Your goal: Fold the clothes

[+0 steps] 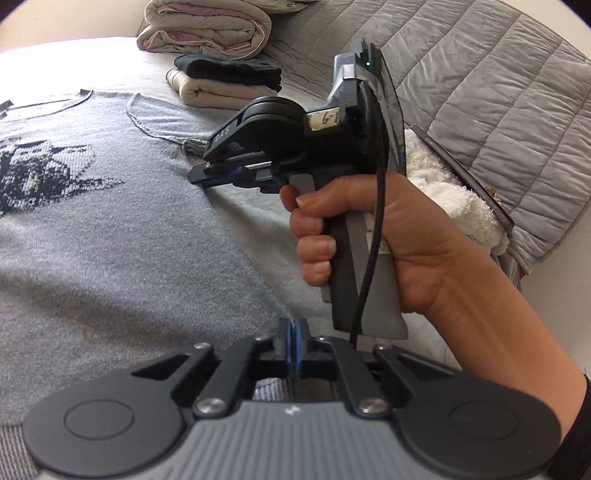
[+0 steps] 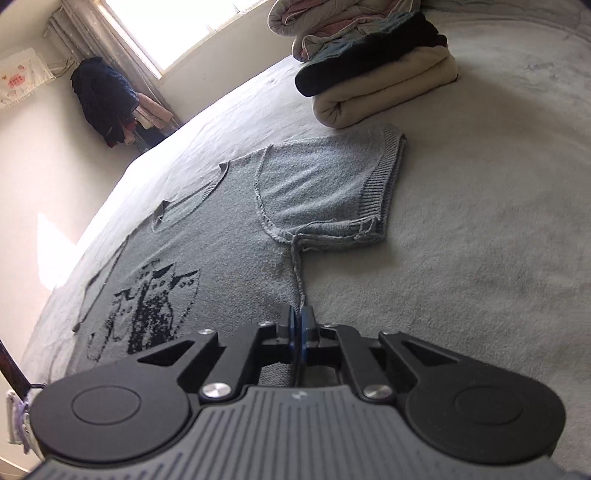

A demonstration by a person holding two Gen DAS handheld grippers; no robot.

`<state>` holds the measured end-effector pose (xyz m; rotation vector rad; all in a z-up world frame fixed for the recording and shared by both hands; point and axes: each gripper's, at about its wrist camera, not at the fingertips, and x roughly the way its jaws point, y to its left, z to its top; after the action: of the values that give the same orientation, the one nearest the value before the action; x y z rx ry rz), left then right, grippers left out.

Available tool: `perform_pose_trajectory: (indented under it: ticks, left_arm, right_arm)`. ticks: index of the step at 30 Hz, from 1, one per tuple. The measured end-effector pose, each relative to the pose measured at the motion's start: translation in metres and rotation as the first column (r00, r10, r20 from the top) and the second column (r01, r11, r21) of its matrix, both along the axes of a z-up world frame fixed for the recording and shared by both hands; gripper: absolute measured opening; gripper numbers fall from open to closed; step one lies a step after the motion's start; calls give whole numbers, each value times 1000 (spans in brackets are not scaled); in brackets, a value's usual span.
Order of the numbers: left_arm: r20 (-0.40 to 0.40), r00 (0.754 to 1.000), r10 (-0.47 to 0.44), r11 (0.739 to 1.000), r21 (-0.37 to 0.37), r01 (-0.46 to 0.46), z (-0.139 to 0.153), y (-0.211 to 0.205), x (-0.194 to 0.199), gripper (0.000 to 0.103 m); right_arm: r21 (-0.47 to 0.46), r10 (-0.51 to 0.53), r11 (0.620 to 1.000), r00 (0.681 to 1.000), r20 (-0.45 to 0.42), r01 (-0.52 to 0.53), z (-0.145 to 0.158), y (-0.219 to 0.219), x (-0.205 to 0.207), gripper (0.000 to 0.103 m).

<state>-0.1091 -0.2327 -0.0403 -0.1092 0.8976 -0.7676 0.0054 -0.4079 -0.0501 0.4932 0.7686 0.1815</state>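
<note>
A grey-blue knit short-sleeved sweater (image 1: pixel 122 236) with a dark pixelled picture on the chest lies flat, front up, on the bed. In the right wrist view its right sleeve (image 2: pixel 325 192) is spread out ahead, and the side seam runs back to my right gripper (image 2: pixel 300 319), which is shut on that edge below the armpit. The left wrist view shows the right gripper (image 1: pixel 197 176) from the side, held by a hand (image 1: pixel 369 229), pinching the sweater's edge. My left gripper (image 1: pixel 294 330) is shut on the same side edge, lower down towards the hem.
A stack of folded clothes (image 1: pixel 225 81) (image 2: pixel 380 85), beige under black, sits just past the sleeve, with a rolled quilt (image 1: pixel 207 29) behind it. A grey quilted cover (image 1: pixel 480 81) and a white fluffy item (image 1: pixel 447 192) lie to the right. Clothes hang in the corner (image 2: pixel 103 99) by the window.
</note>
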Motion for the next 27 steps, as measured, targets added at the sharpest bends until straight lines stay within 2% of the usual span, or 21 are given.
perform_pose_trajectory:
  ticks: [1,3,5,8,10,12,15,21,24,27]
  left_arm:
    - [-8,1000,0,1000,0,0,-4,0,1,1]
    - [-24,1000,-2,1000,-1,2,-11,1,2,2]
    - [-20,1000,-14,1000,-23,13,-9,5,0,2]
    - [-13,999,-31,998,-54,31,-7,13,-3,6]
    - [-8,999,-43,996,-75,42,-5,17,-5,29]
    - [-3,999,-55,994,-96,54,-4,22,-7,44]
    - [14,998,-66,991,-113,68,0,31,-9,52]
    - [95,995,-23,995,-93,32,13,72,-3,58]
    - [117,993,29,996,-88,-19,15,99,8,58]
    - [163,979,119,991,-84,-107,17,127,19,59]
  right_arm:
    - [-42,0,999,1000,6,0,0,3,-1,3]
    - [-70,6,998,1000,15,-5,-2,6,-4,3]
    - [-90,22,996,1000,17,-20,0,10,0,4]
    - [-94,45,995,999,6,-44,3,10,-2,12]
    - [-91,53,994,999,-3,-53,6,10,-2,16]
    - [-81,55,995,998,-16,-56,11,10,-1,18]
    - [-83,52,995,999,-7,-53,20,11,-9,47]
    - [-109,83,991,996,26,-80,40,24,-23,47]
    - [-129,109,986,993,33,-104,44,38,-27,47]
    - [-155,142,979,989,37,-135,46,56,-27,47]
